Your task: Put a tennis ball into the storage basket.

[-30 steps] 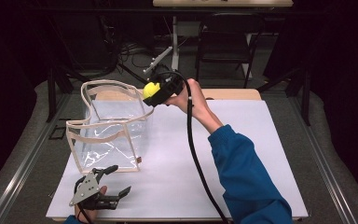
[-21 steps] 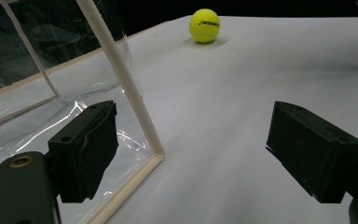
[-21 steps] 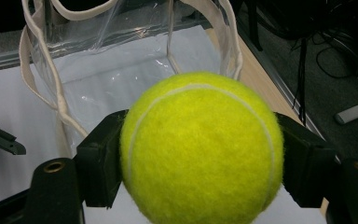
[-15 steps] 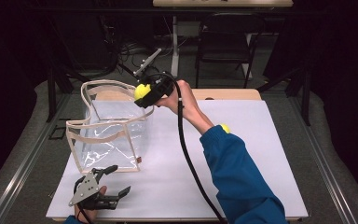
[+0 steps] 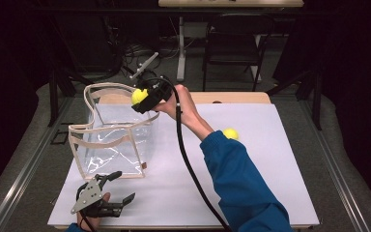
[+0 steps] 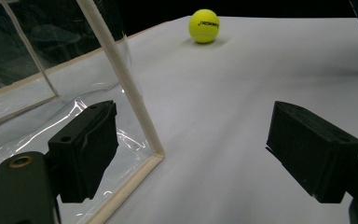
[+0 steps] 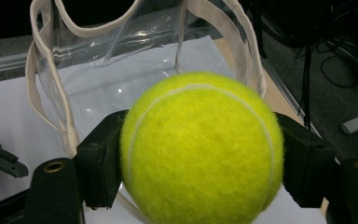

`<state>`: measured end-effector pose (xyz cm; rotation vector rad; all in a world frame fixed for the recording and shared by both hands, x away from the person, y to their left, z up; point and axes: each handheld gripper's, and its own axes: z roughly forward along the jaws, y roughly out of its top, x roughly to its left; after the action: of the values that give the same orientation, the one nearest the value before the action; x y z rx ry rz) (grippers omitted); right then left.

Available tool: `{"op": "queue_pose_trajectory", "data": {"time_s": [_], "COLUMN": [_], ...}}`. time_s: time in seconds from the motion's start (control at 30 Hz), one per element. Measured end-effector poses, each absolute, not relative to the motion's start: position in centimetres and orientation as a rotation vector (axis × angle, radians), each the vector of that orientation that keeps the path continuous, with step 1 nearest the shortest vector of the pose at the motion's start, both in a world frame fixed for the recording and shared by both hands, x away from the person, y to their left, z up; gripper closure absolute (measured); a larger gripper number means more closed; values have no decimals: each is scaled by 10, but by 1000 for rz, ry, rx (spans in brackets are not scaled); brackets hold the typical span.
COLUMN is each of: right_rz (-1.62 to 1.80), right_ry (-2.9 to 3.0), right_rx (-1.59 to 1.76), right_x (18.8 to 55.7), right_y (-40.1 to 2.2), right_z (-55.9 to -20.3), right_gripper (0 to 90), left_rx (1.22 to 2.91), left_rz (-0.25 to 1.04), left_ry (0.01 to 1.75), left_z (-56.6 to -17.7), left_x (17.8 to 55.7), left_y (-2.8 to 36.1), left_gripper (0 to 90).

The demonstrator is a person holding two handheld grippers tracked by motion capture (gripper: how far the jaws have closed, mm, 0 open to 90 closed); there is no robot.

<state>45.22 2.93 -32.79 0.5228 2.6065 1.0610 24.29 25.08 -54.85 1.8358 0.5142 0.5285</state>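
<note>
Ball (image 7: pixel 200 149), clamped in the right gripper (image 5: pixel 142 100), should clear the bag (image 5: pixel 111 140) rim before release (left gripper (image 5: pixel 107 193) gapes idle).

Yellow tennis ball (image 7: pixel 200 149) held above clear bag's (image 5: pixel 111 140) open top.

High view overhead facing forward, tool views close, all sharing clear bag (image 5: pixel 111 130).

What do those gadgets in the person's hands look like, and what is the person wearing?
Each hand carries a black two-jaw tool. The left gripper has a grey three-cornered plate on top, and its jaws are chunky black blocks with small screw holes. The right gripper is black too, with a thick black cable trailing back across the table. The right arm wears a blue sleeve.
</note>
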Motion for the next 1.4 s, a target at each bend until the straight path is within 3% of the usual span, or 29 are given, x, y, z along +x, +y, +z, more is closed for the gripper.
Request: {"op": "queue_pose_trajectory", "data": {"time_s": [1.4], "right_rz": [983], "right_ry": [2657], "right_rx": [535], "right_x": [455], "right_y": [66], "right_z": [-352], "right_gripper": [248], "left_rx": [1834], "left_rz": [526], "left_ry": [515], "left_z": [-548], "left_x": [242], "left_y": [253], "left_gripper": [161]}}
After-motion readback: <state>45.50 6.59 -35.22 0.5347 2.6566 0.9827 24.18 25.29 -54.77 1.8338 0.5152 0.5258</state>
